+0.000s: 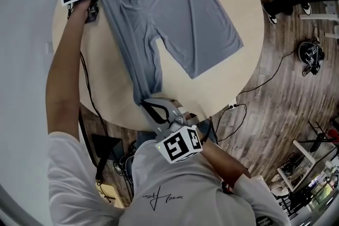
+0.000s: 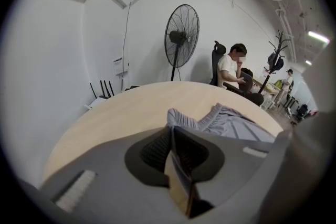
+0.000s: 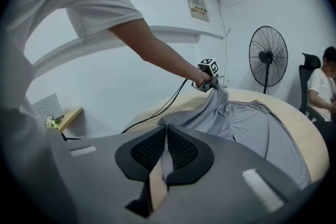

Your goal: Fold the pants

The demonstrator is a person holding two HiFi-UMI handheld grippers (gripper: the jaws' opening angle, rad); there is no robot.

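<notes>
- The right gripper (image 1: 147, 106), closest in, is clamped on the hem of one leg at the table's near edge. It holds that hem off the top.
- The round table (image 1: 233, 87) carries the whole job. Its near right part is bare, which leaves room to lay a fold.
- The pants (image 1: 175, 13) lie on the far half with the waistband at the far left edge. One leg lies flat, pointing at the right edge. The other runs in a taut ridge to the near edge.
- The left gripper (image 2: 171, 134) is shut on the waistband corner at the far left edge. With both ends of one side pinched, the cloth is stretched straight, probably so that side can be swung over the flat leg.
- A fan (image 2: 182, 35) and a seated person (image 2: 231, 68) are beyond the far edge, well clear.
- A black cable (image 1: 87, 87) trails past the left edge, under the left arm. It could snag, but nothing lies on the cloth's path.
</notes>
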